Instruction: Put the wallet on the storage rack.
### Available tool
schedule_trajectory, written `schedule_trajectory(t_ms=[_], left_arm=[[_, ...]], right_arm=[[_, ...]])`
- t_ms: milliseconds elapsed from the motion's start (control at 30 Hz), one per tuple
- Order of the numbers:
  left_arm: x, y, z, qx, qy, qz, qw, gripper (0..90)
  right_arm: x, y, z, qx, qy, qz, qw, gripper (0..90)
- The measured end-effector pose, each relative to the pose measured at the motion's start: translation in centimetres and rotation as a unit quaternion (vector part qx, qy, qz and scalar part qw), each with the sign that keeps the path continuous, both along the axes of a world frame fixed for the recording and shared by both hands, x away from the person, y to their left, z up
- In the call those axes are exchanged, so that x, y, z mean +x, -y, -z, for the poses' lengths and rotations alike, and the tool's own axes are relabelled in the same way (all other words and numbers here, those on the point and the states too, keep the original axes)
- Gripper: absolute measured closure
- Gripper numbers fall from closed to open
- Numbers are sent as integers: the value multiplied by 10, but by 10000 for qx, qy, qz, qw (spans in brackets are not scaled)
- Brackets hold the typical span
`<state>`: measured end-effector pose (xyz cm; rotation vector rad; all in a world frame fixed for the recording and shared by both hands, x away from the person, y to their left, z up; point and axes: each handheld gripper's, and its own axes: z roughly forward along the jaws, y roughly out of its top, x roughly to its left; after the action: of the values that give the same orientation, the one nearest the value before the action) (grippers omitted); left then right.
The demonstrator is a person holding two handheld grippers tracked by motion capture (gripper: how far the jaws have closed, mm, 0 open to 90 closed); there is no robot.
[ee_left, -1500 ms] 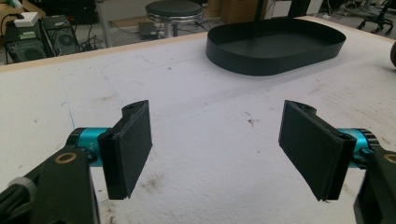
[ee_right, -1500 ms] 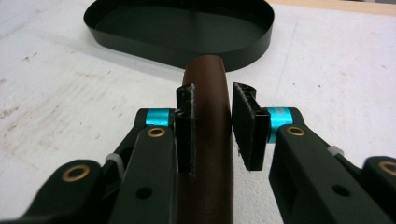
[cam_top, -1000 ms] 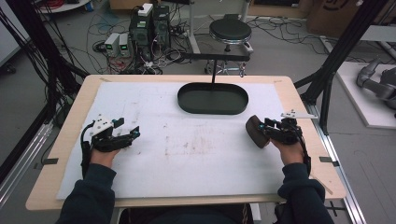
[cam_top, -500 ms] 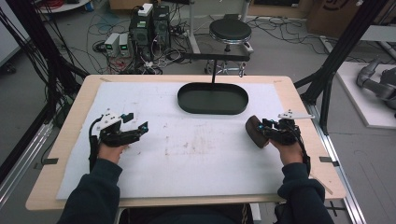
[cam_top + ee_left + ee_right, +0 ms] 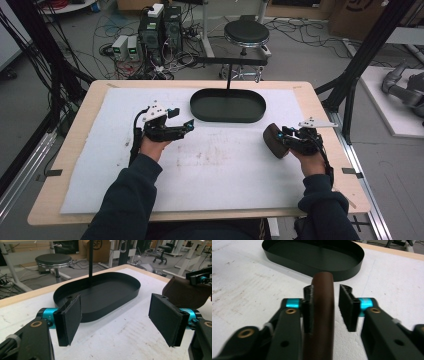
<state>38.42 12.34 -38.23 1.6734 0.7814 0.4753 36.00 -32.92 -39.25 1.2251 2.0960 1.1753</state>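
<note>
A dark brown rounded object (image 5: 272, 141) stands on edge on the white mat at the right, and my right gripper (image 5: 283, 138) is shut on it. In the right gripper view the brown object (image 5: 322, 290) runs up between the two black jaws of the right gripper (image 5: 325, 307), tight against one pad. My left gripper (image 5: 181, 118) hovers open over the mat at left centre, holding nothing. Its wide-set jaws point at the black oval tray (image 5: 110, 307), with the left gripper (image 5: 115, 320) just short of it. The brown object (image 5: 185, 292) lies off to its right.
The black oval tray (image 5: 227, 119) sits empty at the back centre of the table, with a thin black post (image 5: 229, 75) rising behind it. The tray wall (image 5: 337, 272) lies just ahead of the right gripper. A white mat (image 5: 220, 170) covers the wooden table.
My left gripper has moved right and forward, toward the tray and the table's centre. The right gripper and the brown object have stayed still.
</note>
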Motion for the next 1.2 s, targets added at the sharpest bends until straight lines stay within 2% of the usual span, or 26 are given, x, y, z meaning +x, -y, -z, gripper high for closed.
schedule_trajectory(t_ms=[200, 367, 567, 767, 967, 1200], left_arm=[[8, 22, -2, -34, -37, 186, 9998, 270], [27, 66, -6, 69, -127, 490, 9987, 269], [52, 129, -2, 287, -265, 895, 9952, 249], [68, 175, 4, 450, -339, 1029, 9931, 249], [80, 204, 7, 623, -397, 1079, 9914, 249], [83, 226, 14, 725, -472, 1196, 9890, 249]], right_arm=[[1, -3, -1, -45, -17, -193, 9998, 749], [2, -4, 0, -95, 27, -267, 9996, 748], [3, -4, 0, -122, 53, -270, 9995, 747], [4, -3, 0, -108, 53, -313, 9994, 743], [4, -3, 1, -100, 67, -331, 9994, 738], [4, -2, 1, -72, 42, -345, 9994, 738]])
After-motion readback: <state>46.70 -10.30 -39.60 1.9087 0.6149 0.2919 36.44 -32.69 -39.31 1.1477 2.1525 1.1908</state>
